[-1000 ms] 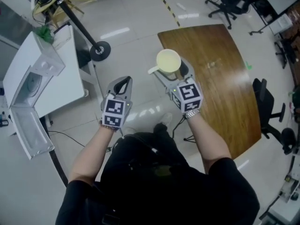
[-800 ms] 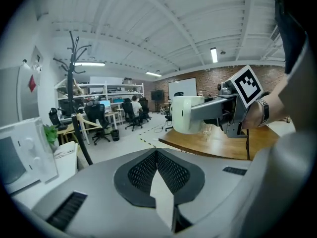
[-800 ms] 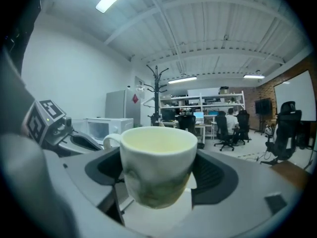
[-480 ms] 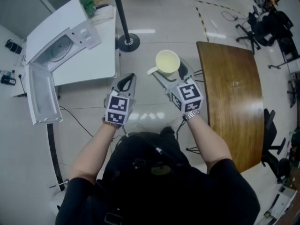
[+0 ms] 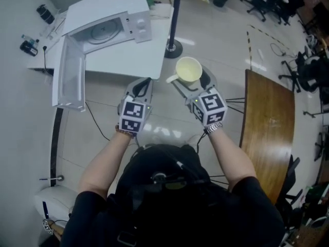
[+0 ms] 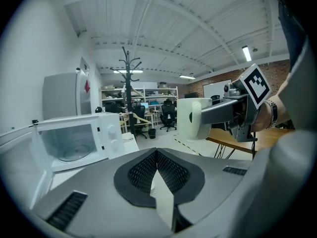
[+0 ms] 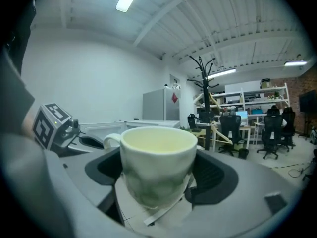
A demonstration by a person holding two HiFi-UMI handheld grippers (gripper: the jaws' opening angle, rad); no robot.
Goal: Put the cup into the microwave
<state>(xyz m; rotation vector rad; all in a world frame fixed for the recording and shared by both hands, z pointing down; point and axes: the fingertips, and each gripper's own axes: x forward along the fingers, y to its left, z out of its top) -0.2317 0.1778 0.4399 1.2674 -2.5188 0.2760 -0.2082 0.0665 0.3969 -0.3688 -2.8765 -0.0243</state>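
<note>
Microwave (image 5: 110, 19) now closer ahead, person turned toward it. Right claw (image 5: 191, 79) grips cup (image 5: 188, 68) upright for carrying; left claw (image 5: 142, 85) closed, empty, spare.

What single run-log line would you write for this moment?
right gripper: shut on cup | left gripper: shut, empty | microwave: open, cup not inside

Held left arm (image 5: 105, 161) and right arm (image 5: 229, 156) out ahead, side by side (marker cubes facing up). Pinched left gripper (image 5: 142, 84) together on nothing; clamped right gripper (image 5: 191, 80) round the upright cup (image 5: 188, 69).
</note>
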